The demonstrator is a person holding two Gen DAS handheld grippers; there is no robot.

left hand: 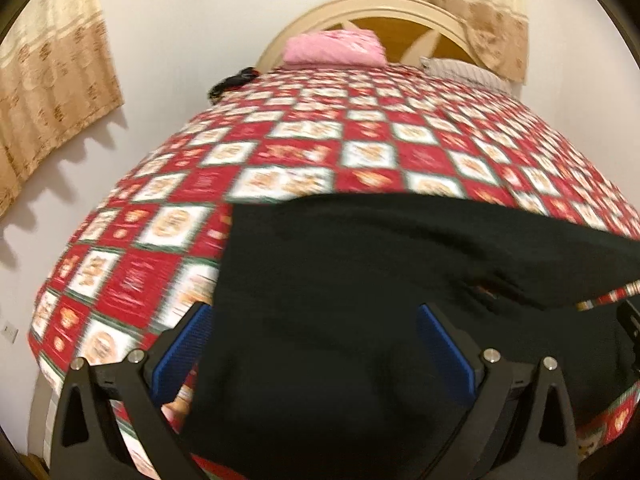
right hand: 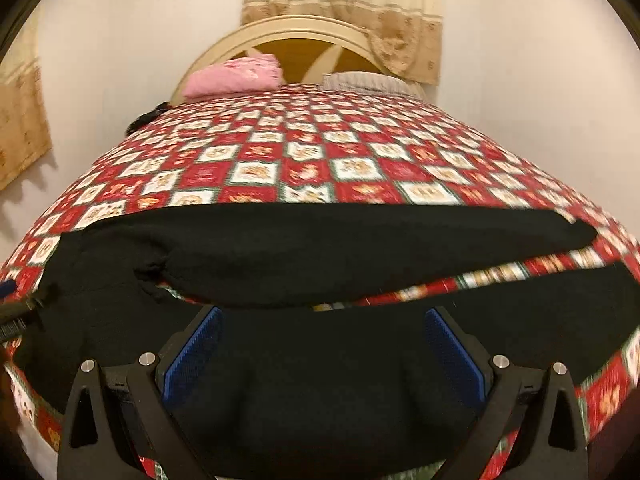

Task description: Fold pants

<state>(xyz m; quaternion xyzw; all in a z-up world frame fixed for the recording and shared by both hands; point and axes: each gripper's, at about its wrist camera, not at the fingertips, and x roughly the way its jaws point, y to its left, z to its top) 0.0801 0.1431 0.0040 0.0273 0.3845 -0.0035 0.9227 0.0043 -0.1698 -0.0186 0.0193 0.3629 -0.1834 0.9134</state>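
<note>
the black pants (right hand: 320,248) lie spread across the near end of the bed (right hand: 320,152), legs apart. left tongs (left hand: 316,344) and right tongs (right hand: 324,344) both gape wide above them. soft, floppy cloth, probably light; best pinched at hem or waistband.

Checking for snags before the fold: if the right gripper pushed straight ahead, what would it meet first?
The black pants, already between the open jaws of the right gripper; beyond them the checked bedspread. Depth is unclear.
</note>
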